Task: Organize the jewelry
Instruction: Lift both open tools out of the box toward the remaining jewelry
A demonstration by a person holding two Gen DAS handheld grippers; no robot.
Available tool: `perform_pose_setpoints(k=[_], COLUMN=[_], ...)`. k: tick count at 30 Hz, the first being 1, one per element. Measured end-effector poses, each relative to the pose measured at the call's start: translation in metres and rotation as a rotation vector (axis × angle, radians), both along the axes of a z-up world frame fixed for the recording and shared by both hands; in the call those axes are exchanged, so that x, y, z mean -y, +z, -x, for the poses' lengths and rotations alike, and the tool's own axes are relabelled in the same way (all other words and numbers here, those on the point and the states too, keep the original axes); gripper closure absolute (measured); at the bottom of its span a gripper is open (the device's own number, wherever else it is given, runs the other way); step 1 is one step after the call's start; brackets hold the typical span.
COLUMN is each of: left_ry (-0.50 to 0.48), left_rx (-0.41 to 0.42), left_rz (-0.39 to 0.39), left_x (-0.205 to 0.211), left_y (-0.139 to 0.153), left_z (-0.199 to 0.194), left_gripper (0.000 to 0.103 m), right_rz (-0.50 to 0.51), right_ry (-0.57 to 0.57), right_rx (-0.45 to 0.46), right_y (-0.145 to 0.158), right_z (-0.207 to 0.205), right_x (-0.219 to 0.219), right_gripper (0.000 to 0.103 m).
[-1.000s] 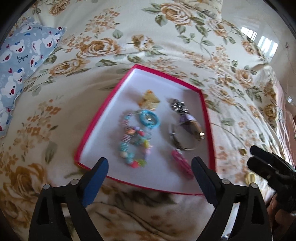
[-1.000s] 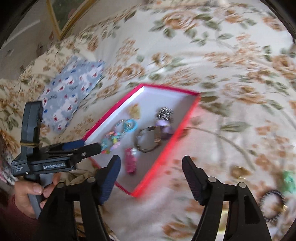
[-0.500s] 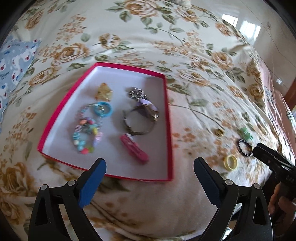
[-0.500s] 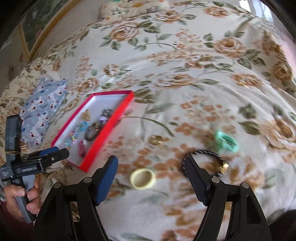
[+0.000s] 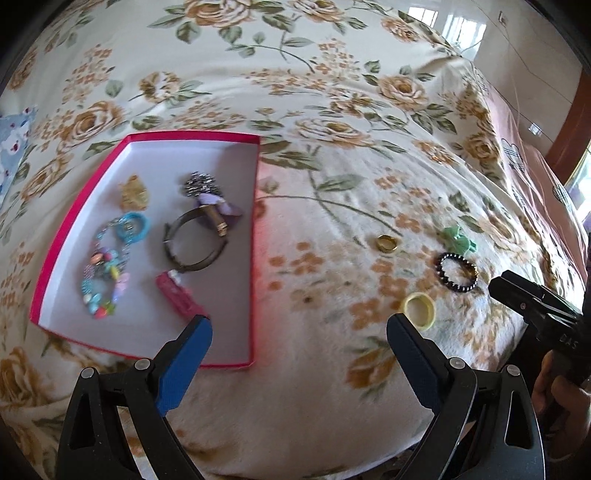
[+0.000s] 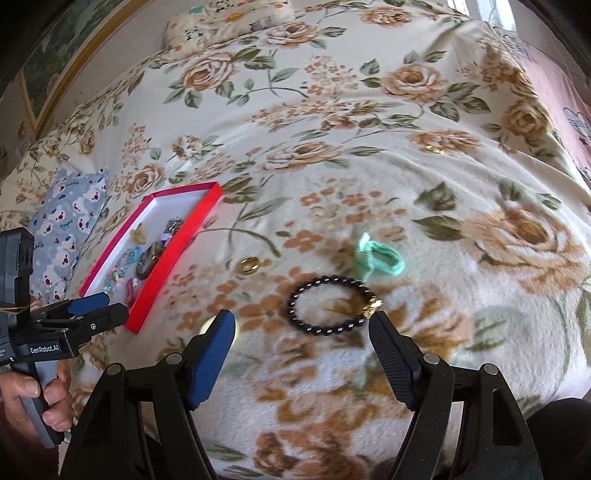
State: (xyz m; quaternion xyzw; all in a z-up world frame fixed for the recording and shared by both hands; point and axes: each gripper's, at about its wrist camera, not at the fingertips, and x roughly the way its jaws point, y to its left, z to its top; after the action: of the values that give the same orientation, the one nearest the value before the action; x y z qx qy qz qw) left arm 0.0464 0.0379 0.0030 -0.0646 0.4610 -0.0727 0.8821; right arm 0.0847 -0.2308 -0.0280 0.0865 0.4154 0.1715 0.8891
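A white box with a red rim [image 5: 255,258] lies on the flowered blanket and holds several pieces: a bead bracelet [image 5: 103,280], a metal bangle [image 5: 192,264], a pink clip [image 5: 179,295]. To its right lie loose a gold ring [image 5: 386,244], a green hair tie [image 5: 458,238], a black bead bracelet [image 5: 440,267] and a yellow ring [image 5: 406,306]. My left gripper [image 5: 299,328] hovers open over the box's near right corner. My right gripper [image 6: 303,325] is open just short of the black bracelet [image 6: 321,281], with the green tie [image 6: 380,256] beyond and nothing between its fingers.
A blue bear-print pillow [image 6: 62,236] lies left of the box [image 6: 173,254]. A hand [image 6: 33,398] holds the left gripper's handle. The bed drops off at the right toward a shiny floor [image 5: 461,26]. Flowered blanket [image 6: 332,129] stretches behind the jewelry.
Both views have swung right, so the box sits further left. The right gripper left the box and came down close to the black bracelet and green tie.
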Motion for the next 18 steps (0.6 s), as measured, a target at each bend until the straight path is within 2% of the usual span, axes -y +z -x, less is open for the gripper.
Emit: perform_pose_setpoints(k=[3,6,16,18], left_ry=[-0.02,-0.036,-0.125,-0.144], left_rx=[0.0,-0.007,-0.01,-0.009], left_rz=[0.039,0.046,-0.018,-0.03], left_x=[0.004,0.009,0.042,0.048], left_y=[-0.004,-0.009,-0.017,-0.019], left_z=[-0.009,-0.019,-0.058,-0.066], left_gripper=[0.007,0.007,0.007,0.008], right_rz=[-0.003,0.001,0.066,0.073], right_ry=[-0.018,-0.027,-0.044,-0.047], right_rx=[-0.006,-0.02,-0.054,-0.066], right_y=[-0.002,-0.005,-0.019,-0.023], right_z=[-0.002,-0.007,-0.021,-0.025], right_x=[0.007,0.011,0.013,0.014], right_gripper=[0.026,0.026,0.027,0.03])
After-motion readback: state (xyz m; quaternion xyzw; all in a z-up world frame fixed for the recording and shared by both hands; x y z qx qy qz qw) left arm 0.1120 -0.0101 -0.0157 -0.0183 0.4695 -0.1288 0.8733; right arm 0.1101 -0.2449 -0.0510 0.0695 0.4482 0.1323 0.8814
